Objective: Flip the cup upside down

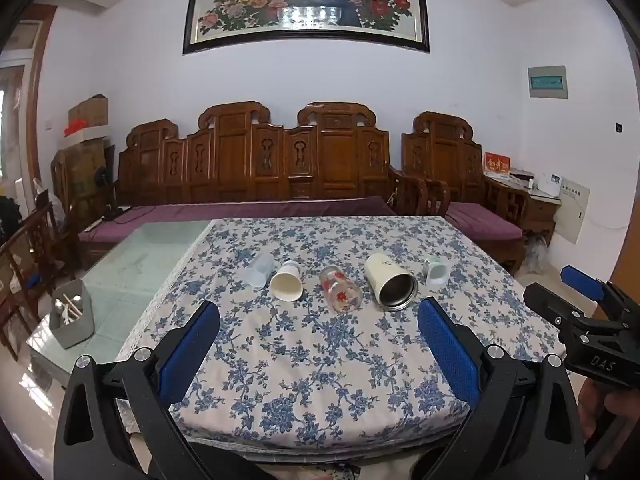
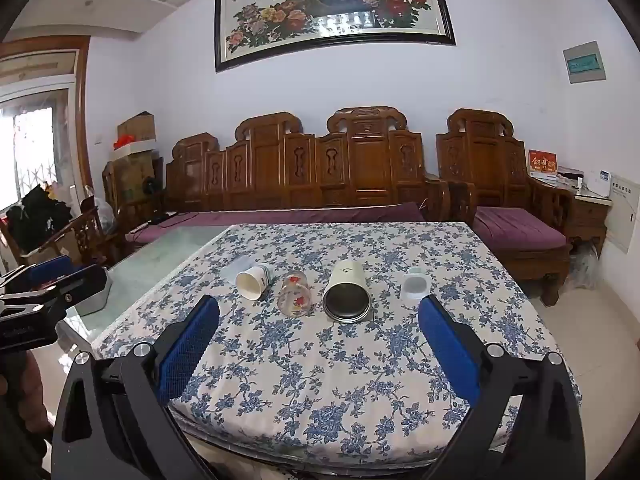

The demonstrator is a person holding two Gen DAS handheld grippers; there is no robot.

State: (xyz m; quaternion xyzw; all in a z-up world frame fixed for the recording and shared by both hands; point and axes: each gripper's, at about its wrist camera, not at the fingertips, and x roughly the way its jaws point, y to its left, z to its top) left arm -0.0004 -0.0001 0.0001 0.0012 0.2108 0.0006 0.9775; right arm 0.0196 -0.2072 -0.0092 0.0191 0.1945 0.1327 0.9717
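Observation:
Several cups lie on their sides in a row on the floral tablecloth: a clear bluish cup, a white paper cup, a glass with red flowers, a cream steel-lined tumbler and a small pale green cup. The right wrist view shows the paper cup, glass, tumbler and small cup. My left gripper is open and empty, near the table's front edge. My right gripper is open and empty, also short of the cups.
A grey holder with utensils stands on the bare glass tabletop at left. A carved wooden sofa with purple cushions runs behind the table. The other gripper shows at the right edge of the left view.

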